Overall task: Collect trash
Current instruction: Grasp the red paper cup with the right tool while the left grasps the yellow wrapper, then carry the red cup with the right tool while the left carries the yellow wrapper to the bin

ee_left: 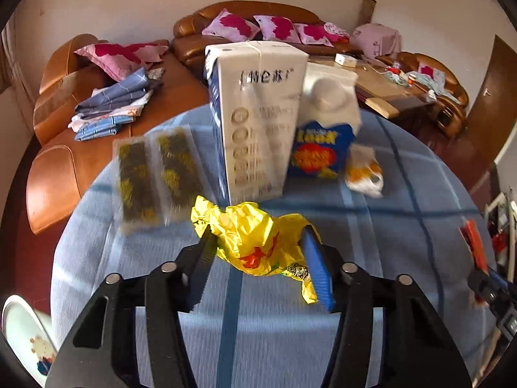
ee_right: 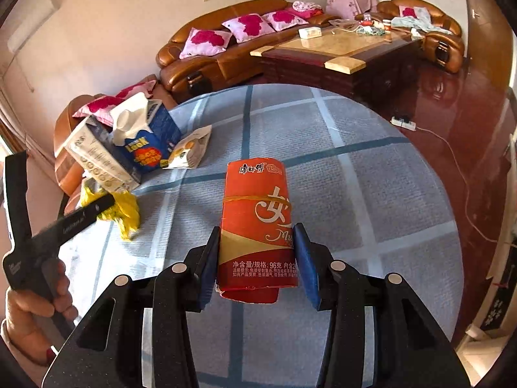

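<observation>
A crumpled yellow wrapper (ee_left: 255,239) lies on the round table's blue checked cloth (ee_left: 404,226), and my left gripper (ee_left: 258,234) is shut on it, a finger pressing each side. In the right wrist view that same gripper (ee_right: 97,208) reaches the yellow wrapper (ee_right: 127,211) from the left, held by a hand (ee_right: 32,304). My right gripper (ee_right: 257,232) is shut on a red snack box (ee_right: 255,226), held above the cloth (ee_right: 355,161). The red box (ee_left: 473,242) also shows at the left wrist view's right edge.
Behind the wrapper stand a white milk carton (ee_left: 258,113) and a blue carton (ee_left: 318,148), with a small white-orange packet (ee_left: 363,171) and two clear packets (ee_left: 155,174) beside them. Brown sofas (ee_right: 226,45), a coffee table (ee_right: 339,51) and a power strip (ee_right: 404,123) lie beyond the table.
</observation>
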Available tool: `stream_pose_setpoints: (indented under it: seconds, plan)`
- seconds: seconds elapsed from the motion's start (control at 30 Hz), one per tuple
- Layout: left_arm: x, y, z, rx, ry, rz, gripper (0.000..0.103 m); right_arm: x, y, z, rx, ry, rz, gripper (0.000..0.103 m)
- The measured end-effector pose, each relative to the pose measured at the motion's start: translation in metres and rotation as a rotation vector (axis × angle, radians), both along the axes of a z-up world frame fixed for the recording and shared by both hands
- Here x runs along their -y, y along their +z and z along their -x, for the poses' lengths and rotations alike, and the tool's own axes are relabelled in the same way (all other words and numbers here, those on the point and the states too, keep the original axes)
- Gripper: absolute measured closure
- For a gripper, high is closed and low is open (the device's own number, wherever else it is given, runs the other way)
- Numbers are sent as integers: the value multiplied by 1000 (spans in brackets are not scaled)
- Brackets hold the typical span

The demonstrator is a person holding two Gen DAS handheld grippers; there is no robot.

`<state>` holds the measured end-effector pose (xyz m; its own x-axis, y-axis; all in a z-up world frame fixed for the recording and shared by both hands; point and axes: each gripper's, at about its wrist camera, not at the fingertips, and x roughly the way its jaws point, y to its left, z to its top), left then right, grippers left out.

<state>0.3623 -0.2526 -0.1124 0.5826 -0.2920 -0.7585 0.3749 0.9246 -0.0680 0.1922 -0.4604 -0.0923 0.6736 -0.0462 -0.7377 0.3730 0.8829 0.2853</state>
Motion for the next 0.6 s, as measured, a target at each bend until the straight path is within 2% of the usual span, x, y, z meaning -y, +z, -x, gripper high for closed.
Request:
stream_pose_setpoints:
  seconds: [0.1, 0.3, 0.6]
  plan:
    - [-14, 12, 24, -2, -14, 36, 66, -11, 6, 10, 15, 19, 5, 59]
    - [-42, 29, 79, 37, -31, 24, 66, -33, 20, 33, 41, 44, 6, 59]
    - [-92, 44, 138, 65, 29, 37, 65, -92, 35, 63, 71, 137, 46, 59]
